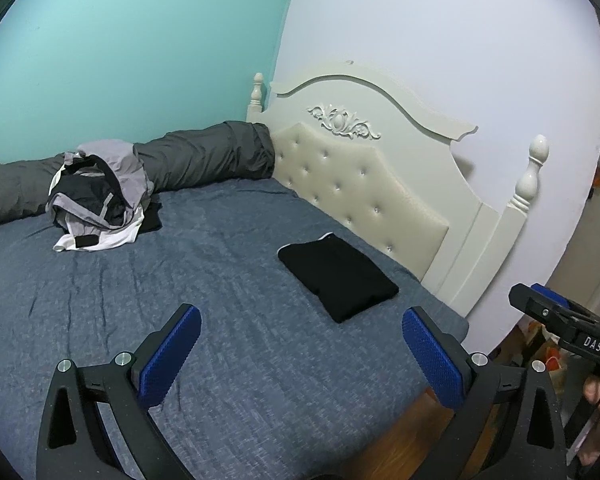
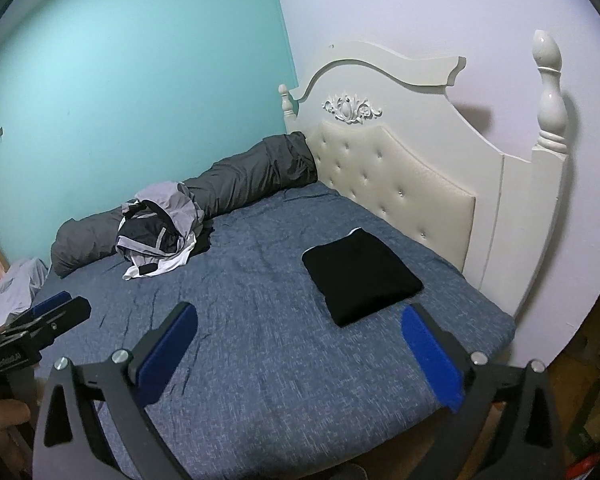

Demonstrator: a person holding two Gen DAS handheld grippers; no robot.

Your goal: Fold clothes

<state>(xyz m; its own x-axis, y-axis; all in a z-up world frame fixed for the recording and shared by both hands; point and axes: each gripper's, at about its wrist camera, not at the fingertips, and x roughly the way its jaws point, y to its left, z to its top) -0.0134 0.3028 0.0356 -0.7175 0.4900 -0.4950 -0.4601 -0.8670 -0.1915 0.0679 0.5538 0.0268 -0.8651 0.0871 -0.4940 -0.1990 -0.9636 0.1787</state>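
On the bed [image 1: 240, 240], a blue-grey cover lay spread flat, and it carried everything: a folded black garment [image 1: 338, 278] near the cream tufted headboard [image 1: 360, 184], a heap of unfolded clothes [image 1: 100, 204] in grey, black and white farther off toward the turquoise wall, and a long dark-grey rolled duvet [image 1: 204, 156] running along that wall behind the heap. I saw no box or basket anywhere.

My left gripper [image 1: 300, 344] stood wide, its blue pads apart over bare cover, touching nothing and holding nothing. My right gripper [image 2: 300, 344] was spread just as wide and empty too; the folded black garment lay just beyond its right finger, clear of the pad. Each gripper showed at the edge of the other's view, side by side.

Between the folded garment and the heap the cover was open. The near corner of the mattress dropped off below my right side, with wooden floor [image 2: 572, 372] showing past it.
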